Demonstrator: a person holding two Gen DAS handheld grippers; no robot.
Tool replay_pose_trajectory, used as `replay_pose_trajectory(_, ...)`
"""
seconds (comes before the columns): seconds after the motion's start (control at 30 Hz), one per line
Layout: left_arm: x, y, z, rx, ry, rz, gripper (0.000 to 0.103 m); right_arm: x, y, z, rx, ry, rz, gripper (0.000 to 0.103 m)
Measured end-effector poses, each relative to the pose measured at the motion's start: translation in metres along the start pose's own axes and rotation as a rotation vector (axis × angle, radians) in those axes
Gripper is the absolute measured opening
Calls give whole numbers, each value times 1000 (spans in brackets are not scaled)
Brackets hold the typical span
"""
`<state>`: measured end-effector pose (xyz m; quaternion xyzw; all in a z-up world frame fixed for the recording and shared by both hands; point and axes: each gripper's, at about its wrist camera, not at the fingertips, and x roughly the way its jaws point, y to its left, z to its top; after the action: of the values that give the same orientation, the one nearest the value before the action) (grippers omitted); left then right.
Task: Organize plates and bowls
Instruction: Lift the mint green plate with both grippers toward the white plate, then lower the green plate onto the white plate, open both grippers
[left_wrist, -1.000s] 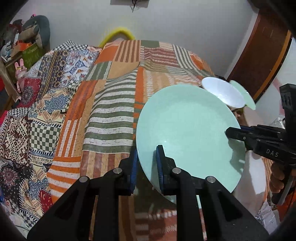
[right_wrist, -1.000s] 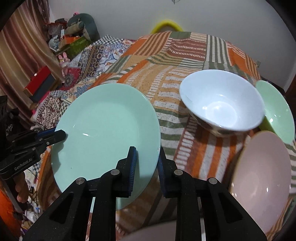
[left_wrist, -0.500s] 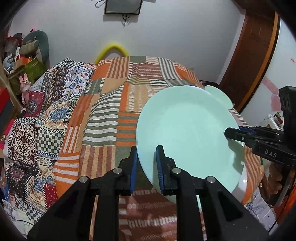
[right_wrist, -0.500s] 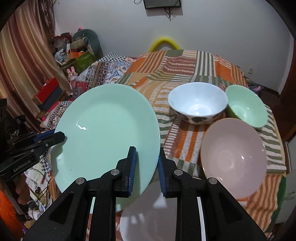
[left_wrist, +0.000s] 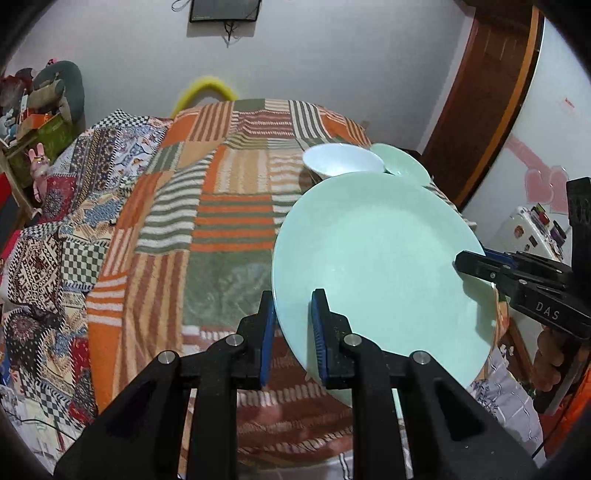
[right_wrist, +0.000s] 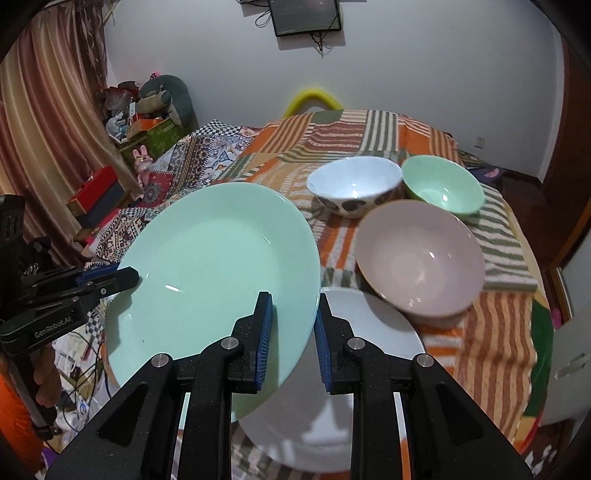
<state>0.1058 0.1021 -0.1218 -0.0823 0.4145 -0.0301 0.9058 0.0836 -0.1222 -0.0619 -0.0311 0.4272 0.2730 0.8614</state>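
Above the bed (right_wrist: 498, 325) — both my hand-held grippers, left (left_wrist: 291, 332) and right (right_wrist: 291, 336), angled downward, still clamp the green plate's (right_wrist: 207, 266) rims, lifted higher — white plate (right_wrist: 369, 332) now uncovered.

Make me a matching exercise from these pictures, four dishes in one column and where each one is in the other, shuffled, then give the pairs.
Things:
1. mint plate
2. white plate
3. pink bowl
4. green bowl

Places:
A. farthest back on the right, beside the white bowl
B. flat on the striped blanket, under the raised plate's edge
C. held in the air by both tongs
D. just beyond the white plate

Pairs: 1-C, 2-B, 3-D, 4-A
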Motion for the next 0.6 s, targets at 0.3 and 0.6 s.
replay_pose_trajectory(0.3,17,-23,-21,14,62,-23,18,-3,-18,-30,60,27,-9,20)
replay_pose_trajectory(0.6,43,-41,-30,40,126,-27,18,-1,-35,-53,103,59,-27,20)
